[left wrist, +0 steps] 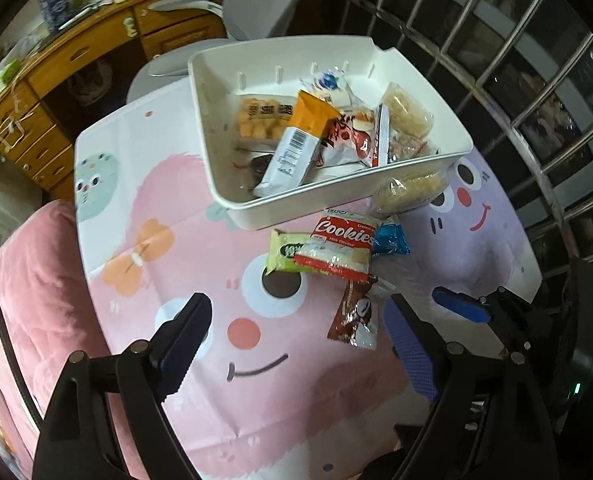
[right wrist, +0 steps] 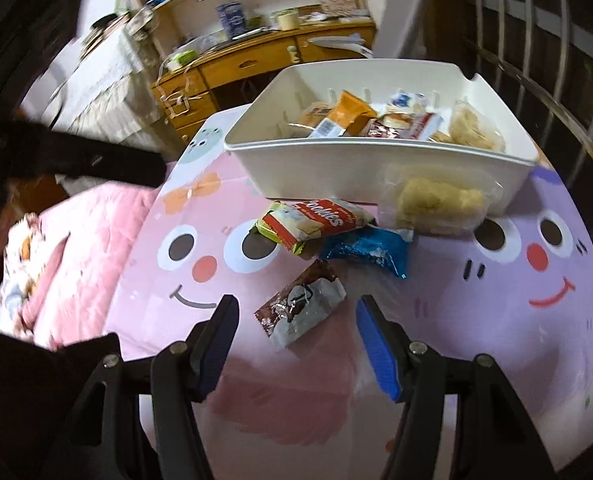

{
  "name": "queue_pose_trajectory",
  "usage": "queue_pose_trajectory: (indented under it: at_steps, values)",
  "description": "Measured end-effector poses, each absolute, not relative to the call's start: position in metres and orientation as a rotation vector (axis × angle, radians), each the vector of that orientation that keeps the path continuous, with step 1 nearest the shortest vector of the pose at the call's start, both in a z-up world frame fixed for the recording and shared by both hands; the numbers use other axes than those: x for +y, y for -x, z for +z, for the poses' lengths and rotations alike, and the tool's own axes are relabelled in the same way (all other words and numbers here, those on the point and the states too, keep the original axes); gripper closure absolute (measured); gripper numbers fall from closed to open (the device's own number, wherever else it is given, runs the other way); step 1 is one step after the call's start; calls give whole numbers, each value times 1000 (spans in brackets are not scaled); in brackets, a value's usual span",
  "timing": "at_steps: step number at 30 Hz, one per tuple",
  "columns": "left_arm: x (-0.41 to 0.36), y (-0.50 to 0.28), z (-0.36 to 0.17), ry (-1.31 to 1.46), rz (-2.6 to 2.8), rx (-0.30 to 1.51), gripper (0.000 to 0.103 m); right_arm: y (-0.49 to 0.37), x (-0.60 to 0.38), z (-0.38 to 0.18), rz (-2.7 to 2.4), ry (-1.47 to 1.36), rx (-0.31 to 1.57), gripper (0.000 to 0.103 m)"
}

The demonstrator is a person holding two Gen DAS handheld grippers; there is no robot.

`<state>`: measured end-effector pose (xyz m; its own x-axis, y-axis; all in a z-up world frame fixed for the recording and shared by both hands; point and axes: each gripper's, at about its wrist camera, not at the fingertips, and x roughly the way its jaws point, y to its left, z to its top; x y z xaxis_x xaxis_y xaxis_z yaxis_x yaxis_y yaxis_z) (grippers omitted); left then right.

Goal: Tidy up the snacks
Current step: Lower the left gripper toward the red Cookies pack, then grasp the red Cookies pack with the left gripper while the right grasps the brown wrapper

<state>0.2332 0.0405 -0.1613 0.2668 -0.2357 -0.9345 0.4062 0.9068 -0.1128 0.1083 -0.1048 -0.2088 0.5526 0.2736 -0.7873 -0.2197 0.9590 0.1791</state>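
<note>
A white bin (left wrist: 336,204) (right wrist: 336,168) on the cartoon tablecloth (left wrist: 200,208) holds several snack packs. In front of it lie a red Cookies pack (left wrist: 344,240) (right wrist: 320,220) over a green packet (left wrist: 284,256) (right wrist: 266,228), a blue packet (left wrist: 392,236) (right wrist: 368,248), a clear bag of pale snacks (left wrist: 408,190) (right wrist: 436,200) and a brown packet (left wrist: 354,316) (right wrist: 300,308). My left gripper (left wrist: 296,316) hangs open above the cloth, the brown packet near its right finger. My right gripper (right wrist: 296,308) is open astride the brown packet, pads clear of it; one of its fingers (left wrist: 460,305) shows in the left wrist view.
A pink blanket (left wrist: 36,288) lies left of the table. A cluttered wooden desk (left wrist: 76,52) (right wrist: 236,64) and a grey chair (left wrist: 248,4) stand behind. Metal window bars (left wrist: 516,80) run along the right. A dark blurred shape (right wrist: 76,156) crosses the left of the right wrist view.
</note>
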Motion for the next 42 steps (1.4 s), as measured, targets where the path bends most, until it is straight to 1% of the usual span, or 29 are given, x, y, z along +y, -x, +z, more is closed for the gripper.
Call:
queue_pose_trajectory:
  at_steps: [9, 20, 25, 29, 32, 35, 36, 37, 38, 40, 42]
  values:
    - [0, -268, -209, -244, -494, 1328, 16, -121, -96, -240, 360, 89, 884, 42]
    - [-30, -300, -262, -290, -563, 1432, 16, -141, -90, -265, 456, 163, 929, 42]
    - [-34, -306, -275, -272, -581, 1441, 16, -149, -84, -272, 476, 190, 947, 45]
    - [-39, -306, -278, -313, -585, 1414, 16, -152, -78, -273, 489, 217, 936, 46]
    - [-44, -305, -278, -338, -593, 1389, 16, -153, -76, -273, 494, 229, 926, 48]
    - [-52, -305, -278, -356, -592, 1371, 17, -154, -75, -273, 493, 231, 919, 54]
    - [-57, -306, -278, -361, -592, 1366, 19, -154, -74, -273, 496, 231, 917, 54]
    - [-59, -305, -277, -360, -602, 1362, 26, -154, -73, -273, 496, 232, 918, 55]
    - [-58, -304, -275, -360, -609, 1358, 28, -155, -73, -273, 496, 232, 919, 56]
    - [-62, -300, -273, -364, -628, 1352, 42, -150, -72, -274, 501, 242, 924, 58]
    - [-68, -297, -272, -373, -641, 1349, 47, -150, -70, -271, 507, 258, 927, 59]
